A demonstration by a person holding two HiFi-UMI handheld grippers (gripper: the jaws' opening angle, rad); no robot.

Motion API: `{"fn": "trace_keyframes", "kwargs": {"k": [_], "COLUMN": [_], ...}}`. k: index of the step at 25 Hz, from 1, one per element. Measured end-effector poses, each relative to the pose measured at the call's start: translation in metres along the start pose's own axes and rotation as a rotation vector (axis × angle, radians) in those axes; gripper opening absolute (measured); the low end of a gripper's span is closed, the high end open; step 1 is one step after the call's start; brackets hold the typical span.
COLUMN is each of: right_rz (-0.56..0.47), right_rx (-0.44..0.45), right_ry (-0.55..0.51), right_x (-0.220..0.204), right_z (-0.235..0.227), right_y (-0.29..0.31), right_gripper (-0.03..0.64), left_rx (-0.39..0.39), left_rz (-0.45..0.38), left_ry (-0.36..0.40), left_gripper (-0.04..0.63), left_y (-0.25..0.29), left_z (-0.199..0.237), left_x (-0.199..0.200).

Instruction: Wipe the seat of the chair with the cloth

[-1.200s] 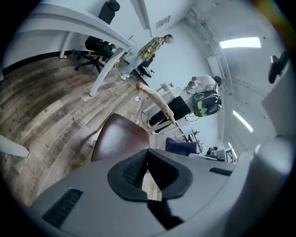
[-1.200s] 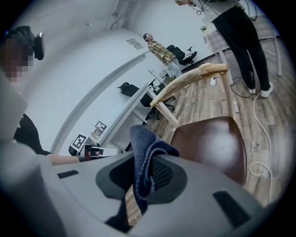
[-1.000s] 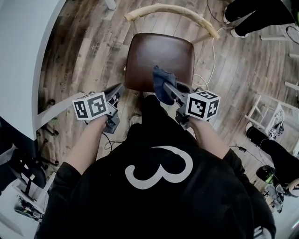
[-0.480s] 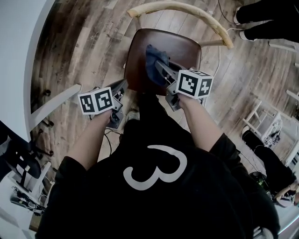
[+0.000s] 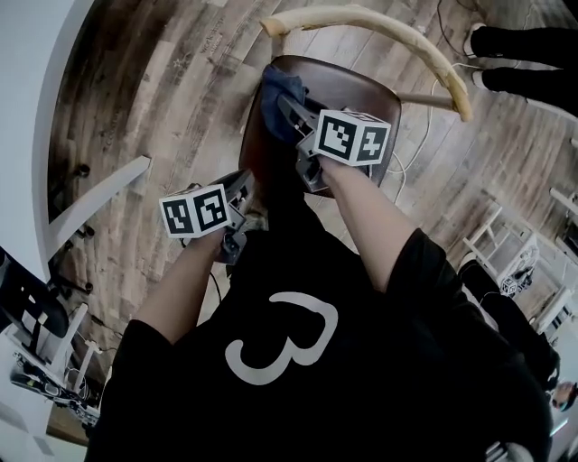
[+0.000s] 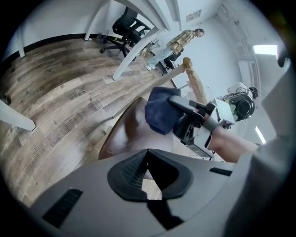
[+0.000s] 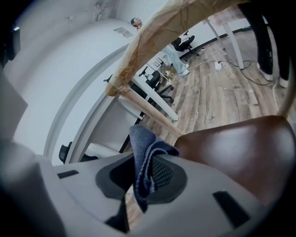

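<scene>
**Right claw held the cloth at the seat's far corner**

Head view: the right claw [image 5: 287,106] reached forward over the chair, its jaws clamped on the dark blue cloth [image 5: 274,86]. The cloth lay at the far left corner of the glossy brown seat [image 5: 366,92], just under the pale curved backrest [image 5: 388,25]. The left claw [image 5: 244,187] hung lower, near the seat's near left edge and over the wooden floor [image 5: 153,81], well apart from the cloth.

Left gripper view: the left claw [image 6: 147,172] had its jaws drawn together at the tips with nothing between them; only a sliver of floor showed below the pads. Beyond it stood the seat [image 6: 127,132], with the cloth [image 6: 159,111] bunched at the front of the right claw [image 6: 178,105] above the seat's surface. Whether the cloth pressed on the seat could not be told here. A person [image 6: 185,37] stood far off by a desk.

Right gripper view: the right claw [image 7: 141,178] pinched the cloth [image 7: 142,152] between its pads, a fold standing up above the jaws and a strip hanging below. The seat [image 7: 240,148] spread to the right, its corner just beside the cloth, and the backrest [image 7: 171,28] arched overhead.
</scene>
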State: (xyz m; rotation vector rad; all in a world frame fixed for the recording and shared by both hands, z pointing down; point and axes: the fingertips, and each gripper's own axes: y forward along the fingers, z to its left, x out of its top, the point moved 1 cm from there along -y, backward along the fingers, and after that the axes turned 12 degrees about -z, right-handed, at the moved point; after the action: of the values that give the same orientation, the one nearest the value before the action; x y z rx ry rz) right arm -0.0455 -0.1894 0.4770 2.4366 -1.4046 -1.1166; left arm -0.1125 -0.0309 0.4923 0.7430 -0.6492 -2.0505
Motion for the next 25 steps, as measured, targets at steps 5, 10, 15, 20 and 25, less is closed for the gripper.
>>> {"fn": "trace_keyframes", "kwargs": {"k": [5,10,15,20,25], "right_rz": [0.004,0.054,0.085,0.119,0.144], "right_rx": [-0.01,-0.04,-0.095,-0.116,-0.17], "right_ry": [-0.019,-0.068,-0.09,-0.174,-0.233], "right_x": [0.002,-0.011,-0.022,-0.027,-0.03], "right_z": [-0.013,-0.032,-0.049,-0.06,-0.077], "right_y": [0.036,0.058,0.065,0.073,0.073], "right_gripper": [0.055,0.055,0.055,0.055,0.055], "left_rx": [-0.01,0.011,0.049,0.079,0.096], "left_rz": [0.05,0.057,0.054,0.041,0.06], "left_ry": [0.003,0.009,0.003,-0.026,-0.027], "left_gripper": [0.012,0.012,0.012,0.012,0.012], "left_y": [0.011,0.015,0.015,0.016,0.013], "left_z": [-0.003,0.01,0.031,0.047,0.056], "left_x": [-0.015,-0.015,-0.013,-0.009,-0.01]}}
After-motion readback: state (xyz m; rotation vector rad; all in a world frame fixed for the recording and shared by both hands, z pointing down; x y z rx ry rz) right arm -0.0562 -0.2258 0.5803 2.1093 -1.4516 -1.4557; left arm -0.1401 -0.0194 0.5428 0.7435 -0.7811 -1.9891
